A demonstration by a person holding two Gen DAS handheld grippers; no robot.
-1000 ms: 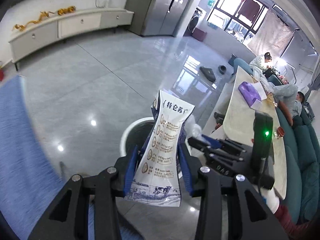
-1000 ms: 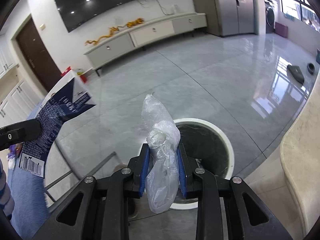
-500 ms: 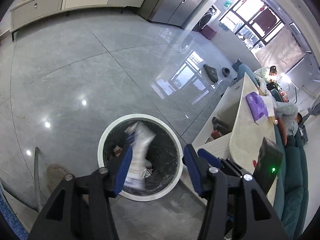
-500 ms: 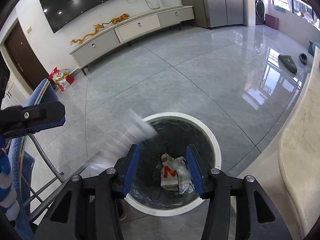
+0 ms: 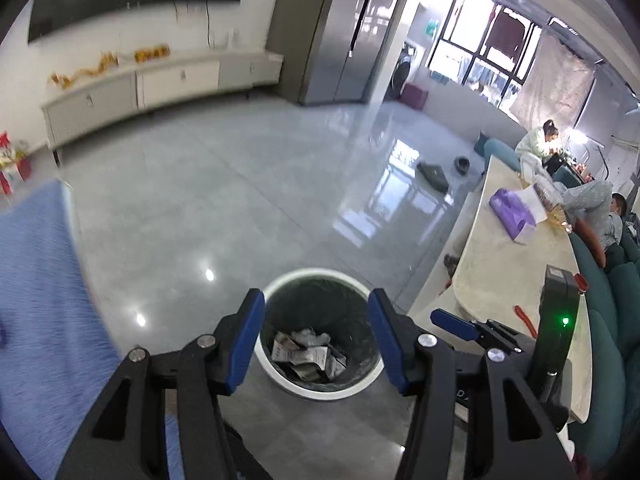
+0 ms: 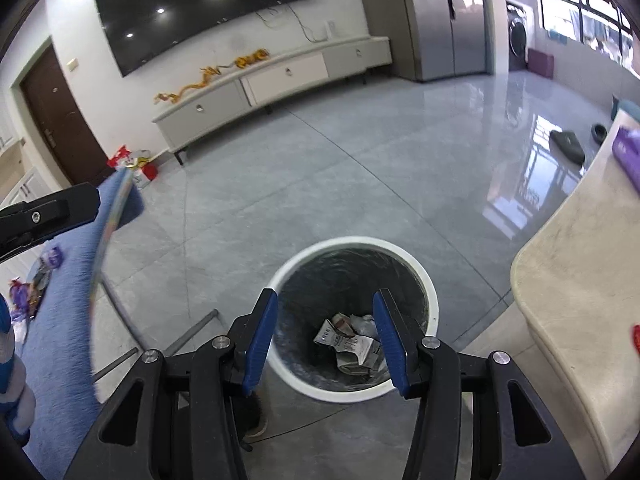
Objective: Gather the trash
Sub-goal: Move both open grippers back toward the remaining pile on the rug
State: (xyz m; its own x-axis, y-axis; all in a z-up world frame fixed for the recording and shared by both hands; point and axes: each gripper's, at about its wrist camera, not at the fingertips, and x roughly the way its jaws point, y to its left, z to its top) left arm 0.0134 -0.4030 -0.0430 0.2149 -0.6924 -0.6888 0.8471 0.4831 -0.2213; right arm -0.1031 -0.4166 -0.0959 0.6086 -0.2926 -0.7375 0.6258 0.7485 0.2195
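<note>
Trash (image 5: 306, 354) in bin (image 5: 280, 376), both tongs (image 5: 316, 344) (image 6: 326, 334) parted, empty

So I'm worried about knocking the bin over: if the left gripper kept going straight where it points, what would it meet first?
Probably the crumpled trash inside the white bin; the open left gripper frames its mouth, though depth is unclear.

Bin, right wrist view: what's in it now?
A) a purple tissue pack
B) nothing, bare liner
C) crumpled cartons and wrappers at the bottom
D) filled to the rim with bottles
C: crumpled cartons and wrappers lie at the bottom of the bin, seen between the open, empty jaws of the right gripper; the dark liner above them is bare.
</note>
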